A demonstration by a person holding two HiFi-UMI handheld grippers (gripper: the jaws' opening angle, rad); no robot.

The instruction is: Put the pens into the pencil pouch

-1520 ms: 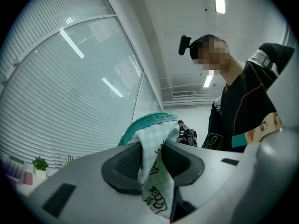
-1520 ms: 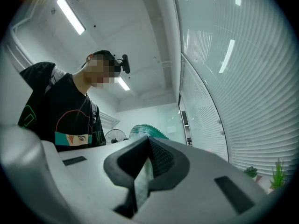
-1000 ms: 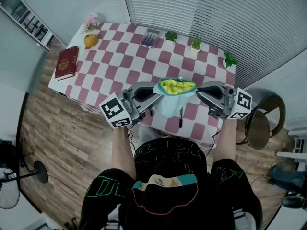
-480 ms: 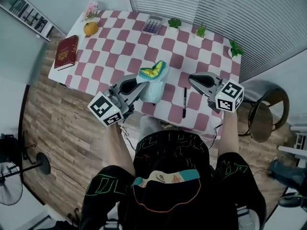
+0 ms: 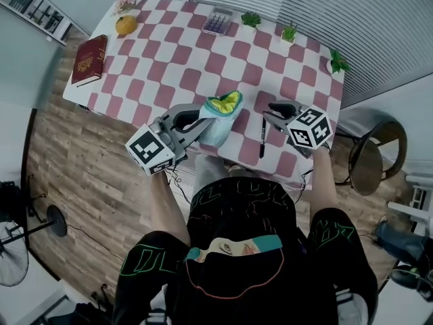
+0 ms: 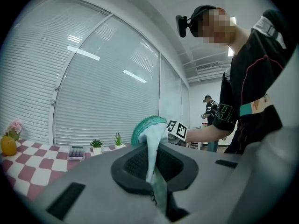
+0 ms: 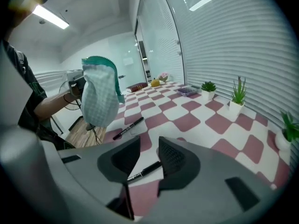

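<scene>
A pale teal checked pencil pouch [image 5: 218,122] with yellow lining hangs over the table's near edge. My left gripper [image 5: 199,120] is shut on its edge, and the cloth [image 6: 148,134] runs up from between the pads. My right gripper [image 5: 272,114] is to the pouch's right, low over the table and tilted down. Its jaws have just been opening and stand open with nothing between the pads. A black pen [image 5: 262,137] lies on the checked cloth beside it. In the right gripper view one pen [image 7: 145,170] shows through the jaw gap, a second pen [image 7: 128,127] lies nearer the pouch [image 7: 99,99].
The red-and-white checked table [image 5: 169,53] carries a red book [image 5: 89,59], an orange ornament [image 5: 126,25], a calculator [image 5: 218,23] and small potted plants [image 5: 289,32] along the far side. A round stool [image 5: 369,164] stands at the right. A person stands in the background [image 6: 209,113].
The right gripper let go of the pouch's rim, opened, and dropped toward the table by the pen. The left gripper lowered the pouch, which now hangs from it alone with its mouth narrower.
</scene>
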